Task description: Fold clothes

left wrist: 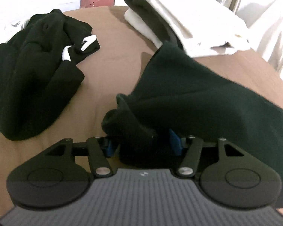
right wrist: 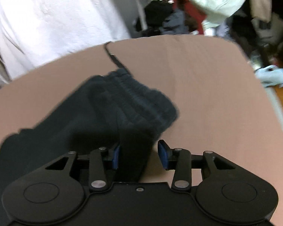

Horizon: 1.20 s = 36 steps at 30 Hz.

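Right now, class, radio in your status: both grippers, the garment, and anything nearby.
Left gripper shut on dark garment. Right gripper part open around its ribbed waistband, grip unconfirmed. Crumpled black garment and folded pile lie alongside.

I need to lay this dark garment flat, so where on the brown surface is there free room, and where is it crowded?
Free: the brown surface between the crumpled black garment and the held dark garment; also the wide bare stretch right of the ribbed waistband. Crowded: the far edge with the folded white and dark stack.
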### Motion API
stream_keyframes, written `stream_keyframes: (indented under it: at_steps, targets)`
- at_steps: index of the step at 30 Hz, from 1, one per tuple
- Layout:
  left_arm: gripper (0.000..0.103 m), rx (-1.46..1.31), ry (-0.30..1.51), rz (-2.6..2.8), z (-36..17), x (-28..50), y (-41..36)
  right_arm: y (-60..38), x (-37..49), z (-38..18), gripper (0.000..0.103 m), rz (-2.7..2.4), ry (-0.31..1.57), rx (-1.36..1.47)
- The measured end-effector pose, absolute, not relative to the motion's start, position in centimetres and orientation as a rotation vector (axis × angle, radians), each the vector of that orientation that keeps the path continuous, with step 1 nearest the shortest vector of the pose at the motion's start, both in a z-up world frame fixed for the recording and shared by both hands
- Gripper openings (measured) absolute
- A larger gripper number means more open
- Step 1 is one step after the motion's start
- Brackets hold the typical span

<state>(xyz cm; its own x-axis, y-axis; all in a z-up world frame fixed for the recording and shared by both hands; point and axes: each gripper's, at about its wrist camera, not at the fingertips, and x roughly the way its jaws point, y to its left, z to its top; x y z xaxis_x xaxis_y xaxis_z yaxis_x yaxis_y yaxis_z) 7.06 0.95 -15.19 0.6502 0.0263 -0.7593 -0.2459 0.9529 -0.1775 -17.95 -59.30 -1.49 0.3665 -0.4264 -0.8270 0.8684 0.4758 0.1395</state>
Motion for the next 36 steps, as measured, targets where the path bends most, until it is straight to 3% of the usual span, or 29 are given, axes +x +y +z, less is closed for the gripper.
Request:
stream_keyframes:
  at_steps: [3, 4, 7, 11, 14, 19, 21, 23, 25, 27, 28, 29, 31, 33, 35, 36]
  targets:
    - [0.056, -0.164, 0.850, 0.187, -14.6, 7.2, -0.7, -55.4, -17.9, 1.6, 0.058, -0.922, 0.731, 0.485]
    - [0.052, -0.116, 0.847, 0.198, -14.4, 7.3, -1.3, -54.2, -17.7, 2.4, 0.060, -0.896, 0.697, 0.449]
    - [0.016, 0.025, 0.836, 0.231, -13.5, 7.4, -3.2, -50.9, -15.9, 4.3, 0.060, -0.682, 0.603, 0.380]
    - [0.009, 0.195, 0.762, 0.272, -11.9, 6.9, -5.6, -48.2, -11.6, 3.6, 0.065, -0.395, 0.556, 0.416]
    - [0.013, 0.261, 0.633, 0.299, -10.1, 5.6, -6.5, -47.1, -6.7, 1.1, 0.065, -0.247, 0.604, 0.504]
    - [0.017, 0.117, 0.698, 0.245, -10.0, 5.9, -4.2, -45.3, 2.9, -2.4, 0.066, -0.142, 0.688, 0.570]
    - [0.026, 0.055, 0.729, 0.219, -10.0, 6.2, -3.2, -44.3, 5.4, -3.8, 0.068, -0.169, 0.740, 0.508]
    - [0.051, 0.050, 0.730, 0.213, -10.2, 7.1, -3.1, -43.3, 7.7, -5.3, 0.081, -0.210, 0.796, 0.427]
    - [0.056, 0.045, 0.731, 0.206, -10.4, 8.1, -2.9, -42.2, 9.3, -6.8, 0.081, -0.246, 0.838, 0.348]
    - [0.061, 0.039, 0.732, 0.199, -10.6, 9.1, -2.8, -41.3, 9.5, -8.2, 0.071, -0.260, 0.839, 0.273]
    - [0.064, 0.037, 0.733, 0.196, -10.7, 9.6, -2.7, -41.0, 9.5, -8.6, 0.042, -0.254, 0.824, 0.235]
    - [0.070, 0.034, 0.734, 0.193, -10.8, 10.1, -2.7, -40.8, 9.4, -9.1, 0.024, -0.247, 0.809, 0.197]
    - [0.078, 0.029, 0.735, 0.186, -11.0, 11.1, -2.5, -40.8, 9.1, -8.7, 0.008, -0.242, 0.763, 0.148]
    - [0.078, 0.023, 0.736, 0.179, -11.1, 12.1, -2.4, -41.1, 8.6, -7.6, 0.006, -0.236, 0.709, 0.156]
    - [0.086, 0.021, 0.754, 0.168, -11.6, 13.3, -2.2, -41.4, 8.7, -6.4, 0.005, -0.228, 0.670, 0.165]
    - [0.086, 0.031, 0.827, 0.146, -12.8, 14.8, -2.3, -41.5, 8.8, -6.1, 0.005, -0.221, 0.660, 0.158]
